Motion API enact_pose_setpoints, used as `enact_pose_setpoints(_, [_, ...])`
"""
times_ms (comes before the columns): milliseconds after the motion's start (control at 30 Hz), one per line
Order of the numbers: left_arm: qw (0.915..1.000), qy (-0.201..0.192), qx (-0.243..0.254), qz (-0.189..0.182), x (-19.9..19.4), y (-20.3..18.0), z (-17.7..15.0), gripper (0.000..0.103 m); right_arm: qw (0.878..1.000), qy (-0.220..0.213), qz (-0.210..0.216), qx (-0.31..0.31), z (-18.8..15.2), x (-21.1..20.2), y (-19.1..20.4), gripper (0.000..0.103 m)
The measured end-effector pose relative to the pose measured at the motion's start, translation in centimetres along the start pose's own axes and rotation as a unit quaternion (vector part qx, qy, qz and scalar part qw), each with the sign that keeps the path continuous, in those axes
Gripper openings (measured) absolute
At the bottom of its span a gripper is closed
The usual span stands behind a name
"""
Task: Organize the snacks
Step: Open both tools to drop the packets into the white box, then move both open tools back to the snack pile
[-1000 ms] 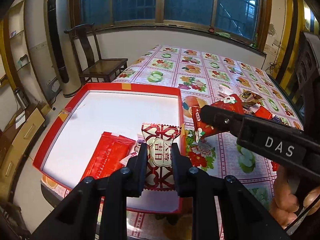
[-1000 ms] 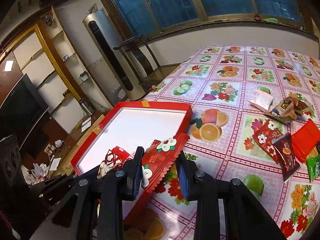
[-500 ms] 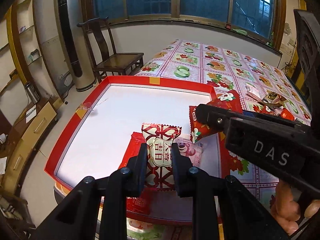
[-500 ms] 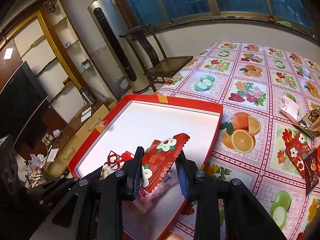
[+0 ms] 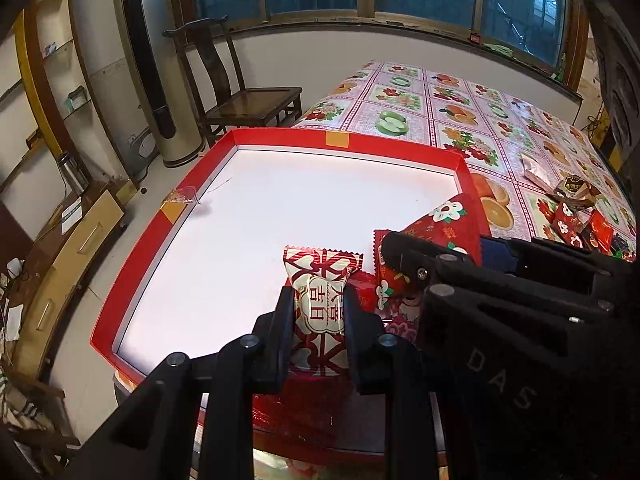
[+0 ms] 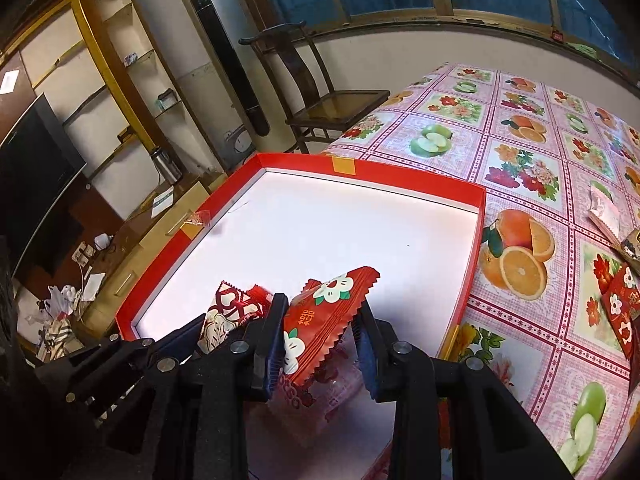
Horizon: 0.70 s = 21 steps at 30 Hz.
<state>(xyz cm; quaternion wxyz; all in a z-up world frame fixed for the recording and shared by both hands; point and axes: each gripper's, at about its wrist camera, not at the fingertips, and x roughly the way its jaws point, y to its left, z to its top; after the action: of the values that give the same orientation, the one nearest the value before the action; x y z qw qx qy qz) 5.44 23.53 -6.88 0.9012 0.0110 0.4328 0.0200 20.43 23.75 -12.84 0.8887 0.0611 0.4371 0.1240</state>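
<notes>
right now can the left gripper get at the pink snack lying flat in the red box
Probably not yet: the left gripper is shut on a red-and-white snack packet, and the right gripper with its red flower packet hangs over the pink snack.

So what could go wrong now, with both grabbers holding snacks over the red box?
The two grippers sit very close together and could bump. The right gripper pinches the red flower-print packet at a slant, so it might slip out. The left gripper's red-and-white heart-print packet could land atop snacks already in the red-rimmed white tray.

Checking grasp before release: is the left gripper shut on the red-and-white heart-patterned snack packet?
Shut on it. The left gripper has both fingers pressed against the red-and-white heart-patterned snack packet, held above the red-rimmed white tray.
</notes>
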Motion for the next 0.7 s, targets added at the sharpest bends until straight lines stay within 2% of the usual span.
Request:
enact_pose_setpoints(100, [0.9999, 0.011, -0.008, 0.008, 0.3, 0.3, 0.0, 0.024, 1.0, 0.004, -0.004, -0.001, 0.0, -0.3, -0.2, 0.037])
enact_pose_setpoints(167, [0.9997, 0.015, -0.018, 0.01, 0.2, 0.7, 0.0, 0.029, 1.0, -0.003, -0.003, -0.001, 0.1, -1.0, -0.5, 0.04])
enact_pose_setpoints(300, [0.9996, 0.005, -0.02, 0.019, -0.8, 0.5, 0.1, 0.053, 0.999, -0.035, -0.002, 0.014, 0.1, -3.7, -2.1, 0.05])
enact_pose_setpoints(367, [0.9995, -0.003, -0.019, 0.026, -1.5, 0.2, 0.2, 0.056, 0.999, -0.048, -0.007, 0.024, -0.2, -5.1, -3.4, 0.051])
enact_pose_setpoints(467, [0.9997, -0.015, -0.007, 0.019, -2.6, -1.1, 0.4, 0.062, 0.997, -0.066, -0.025, 0.036, -1.1, -7.5, -6.5, 0.05])
enact_pose_setpoints(533, [0.9996, -0.024, 0.009, 0.006, -3.4, -2.7, 0.5, 0.07, 0.995, -0.075, -0.051, 0.044, -2.2, -9.3, -9.3, 0.05])
enact_pose_setpoints(700, [0.9973, -0.031, 0.061, -0.029, -4.4, -8.2, 0.9, 0.071, 0.982, -0.095, -0.136, 0.092, -5.0, -14.9, -18.6, 0.05])
